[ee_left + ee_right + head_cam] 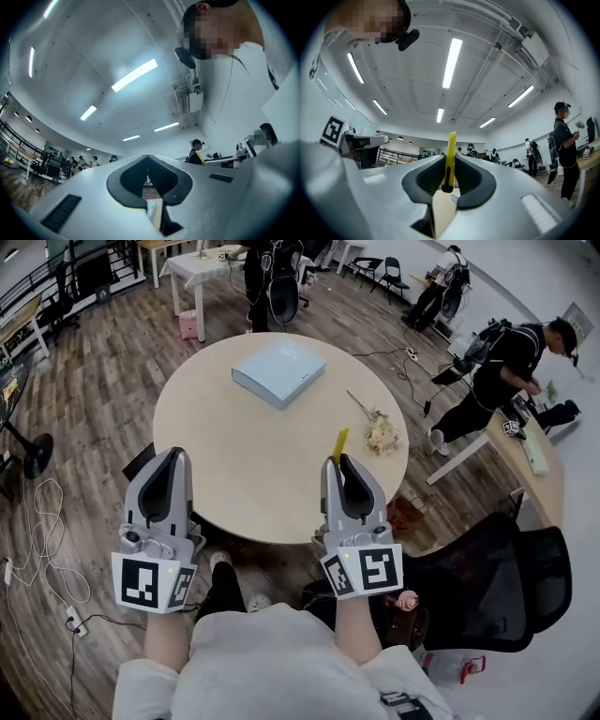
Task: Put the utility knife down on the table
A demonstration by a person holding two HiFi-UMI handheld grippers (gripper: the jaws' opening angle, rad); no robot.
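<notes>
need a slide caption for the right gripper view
Right gripper with its jaws shut on a yellow utility knife that sticks out past their tips.

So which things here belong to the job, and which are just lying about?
Job: utility knife, clamped in the right gripper; round table.
Lying about: light blue box; flower bunch; left gripper, shut, empty.

From above, the right claw (337, 462) hides the utility knife's (339, 442) lower end.
</notes>
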